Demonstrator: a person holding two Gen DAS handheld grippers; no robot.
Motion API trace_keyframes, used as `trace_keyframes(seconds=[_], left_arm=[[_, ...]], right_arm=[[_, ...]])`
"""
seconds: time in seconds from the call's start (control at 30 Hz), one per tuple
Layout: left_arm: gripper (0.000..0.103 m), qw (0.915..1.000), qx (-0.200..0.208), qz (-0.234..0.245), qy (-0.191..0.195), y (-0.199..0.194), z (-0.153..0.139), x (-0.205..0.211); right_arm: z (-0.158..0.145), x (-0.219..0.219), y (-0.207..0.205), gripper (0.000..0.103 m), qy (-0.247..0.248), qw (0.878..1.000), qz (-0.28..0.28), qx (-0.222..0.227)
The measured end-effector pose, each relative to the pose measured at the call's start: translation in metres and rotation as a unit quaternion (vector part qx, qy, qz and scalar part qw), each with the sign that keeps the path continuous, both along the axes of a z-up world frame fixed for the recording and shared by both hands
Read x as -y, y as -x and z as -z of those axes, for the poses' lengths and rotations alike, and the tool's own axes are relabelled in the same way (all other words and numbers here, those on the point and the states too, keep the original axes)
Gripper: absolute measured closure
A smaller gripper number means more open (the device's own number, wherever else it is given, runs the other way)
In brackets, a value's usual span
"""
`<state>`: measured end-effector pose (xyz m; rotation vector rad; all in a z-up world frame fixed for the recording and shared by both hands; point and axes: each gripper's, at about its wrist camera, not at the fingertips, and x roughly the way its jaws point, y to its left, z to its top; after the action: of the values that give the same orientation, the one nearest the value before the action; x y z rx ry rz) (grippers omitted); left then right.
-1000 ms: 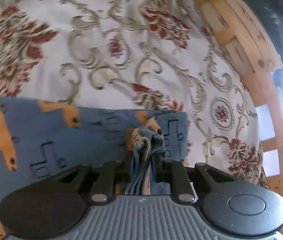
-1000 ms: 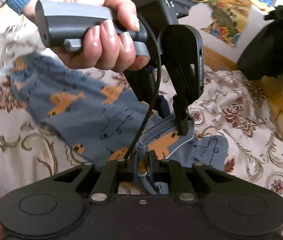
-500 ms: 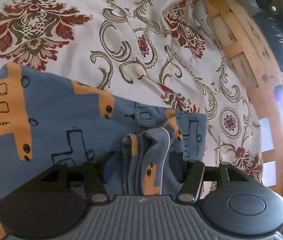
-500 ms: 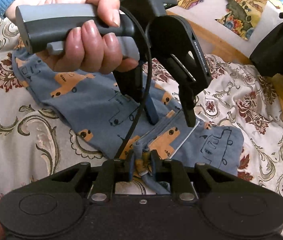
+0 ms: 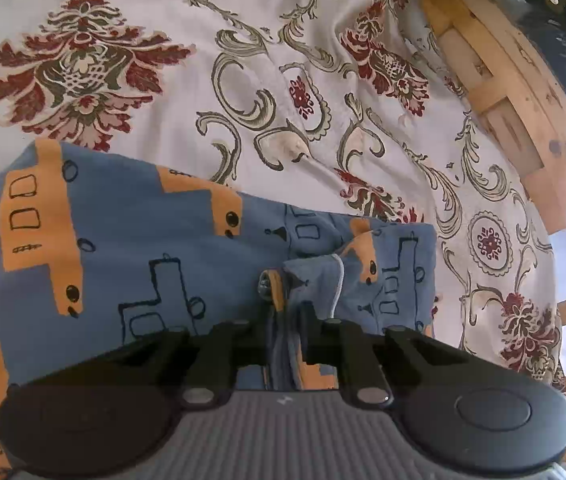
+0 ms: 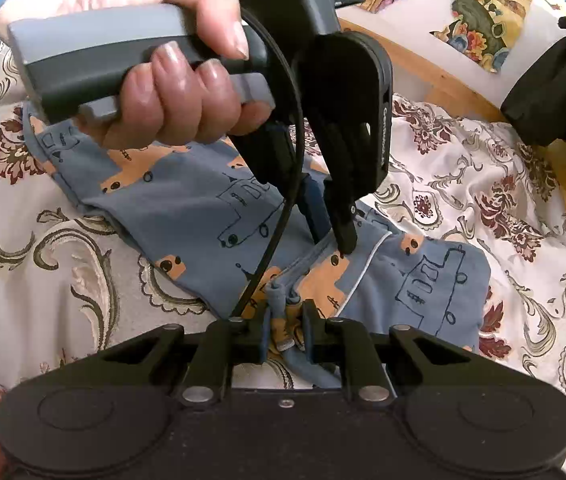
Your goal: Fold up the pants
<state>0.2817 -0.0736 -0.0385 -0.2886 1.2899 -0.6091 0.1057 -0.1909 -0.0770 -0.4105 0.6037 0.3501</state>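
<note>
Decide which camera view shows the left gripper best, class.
The right wrist view: the whole left gripper and the hand holding it show, fingers shut on the pants. The left wrist view shows only its own fingers pinching cloth.

Blue pants (image 6: pixel 203 216) printed with orange buses, spread on a floral bedspread (image 6: pixel 483 184). Right gripper (image 6: pixel 285 326) pinched on a bunched fold at the near edge. Beyond, left gripper (image 6: pixel 333 236) gripped by a hand (image 6: pixel 171 92), fingertips down on the cloth beside a white cord (image 6: pixel 367 264).
</note>
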Motion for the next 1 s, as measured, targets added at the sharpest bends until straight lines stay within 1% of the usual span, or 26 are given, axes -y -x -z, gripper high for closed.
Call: trace_keyframes(seconds=[0.2, 0.3, 0.43, 0.5, 0.67, 0.77, 1.0], left_arm=[[0.091, 0.9998, 0.014, 0.006, -0.011, 0.002, -0.005, -0.003], [0.091, 0.9988, 0.037, 0.022, -0.023, 0.006, -0.008, -0.002], [0.091, 0.9951, 0.077, 0.043, -0.045, 0.015, -0.013, 0.006], [0.092, 0.9936, 0.088, 0.047, -0.053, 0.019, -0.015, 0.008], [0.092, 0.9924, 0.096, 0.045, -0.063, 0.023, -0.019, 0.007], [0.092, 0.9923, 0.092, 0.041, -0.072, 0.025, -0.022, 0.003], [0.092, 0.9904, 0.091, 0.036, -0.097, 0.024, -0.035, -0.024]], right_arm=[[-0.002, 0.001, 0.001, 0.088, -0.007, 1.0, 0.003, 0.002], [-0.004, 0.002, 0.002, 0.088, -0.009, 1.0, 0.007, 0.003], [-0.004, 0.003, 0.002, 0.088, -0.008, 1.0, 0.009, 0.002], [-0.004, 0.004, 0.001, 0.088, -0.008, 1.0, 0.009, 0.002], [-0.006, 0.003, 0.003, 0.089, -0.007, 1.0, 0.004, 0.006], [-0.009, 0.002, 0.006, 0.089, -0.009, 1.0, -0.003, 0.011], [-0.022, -0.018, 0.014, 0.089, -0.014, 0.999, -0.033, 0.035]])
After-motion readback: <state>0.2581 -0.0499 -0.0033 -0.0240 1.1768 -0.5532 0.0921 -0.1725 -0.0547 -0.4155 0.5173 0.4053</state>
